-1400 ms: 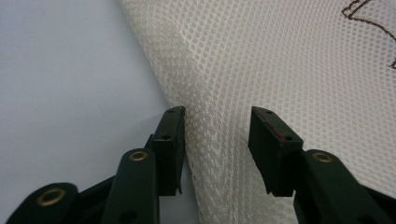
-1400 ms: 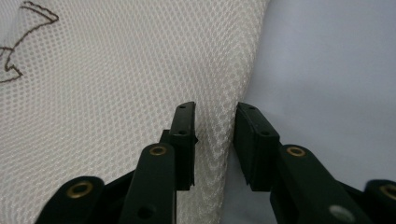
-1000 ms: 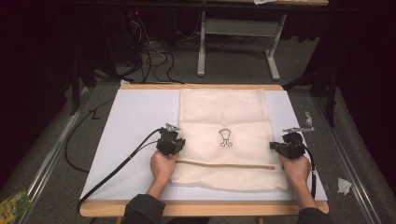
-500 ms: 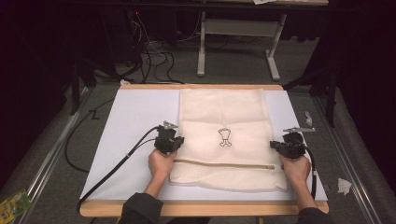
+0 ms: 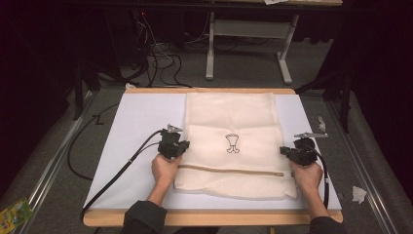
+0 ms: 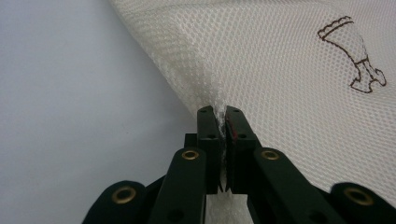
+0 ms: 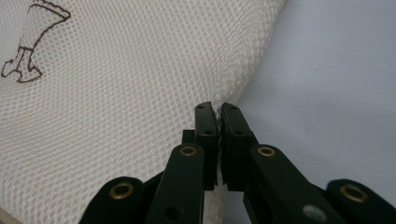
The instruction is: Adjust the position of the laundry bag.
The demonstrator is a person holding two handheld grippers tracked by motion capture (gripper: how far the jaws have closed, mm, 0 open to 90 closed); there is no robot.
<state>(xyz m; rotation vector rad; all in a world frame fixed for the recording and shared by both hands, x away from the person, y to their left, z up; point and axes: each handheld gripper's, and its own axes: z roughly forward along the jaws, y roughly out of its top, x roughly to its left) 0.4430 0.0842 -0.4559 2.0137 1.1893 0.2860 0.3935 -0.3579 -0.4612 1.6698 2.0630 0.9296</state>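
On the bench (image 5: pixel 131 122), a cream mesh laundry bag (image 5: pixel 234 117) lies flat at centre, zipper toward six o'clock; the left hand-held gripper (image 5: pixel 182 148) clamps the bag's nine o'clock edge, mesh pinched between its jaws; the right hand-held gripper (image 5: pixel 286 152) clamps the three o'clock edge likewise.

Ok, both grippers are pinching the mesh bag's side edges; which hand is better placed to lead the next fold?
Neither clearly. The left gripper and right gripper are both shut on the mesh bag, level with each other at opposite edges above the zipper. Move both together.
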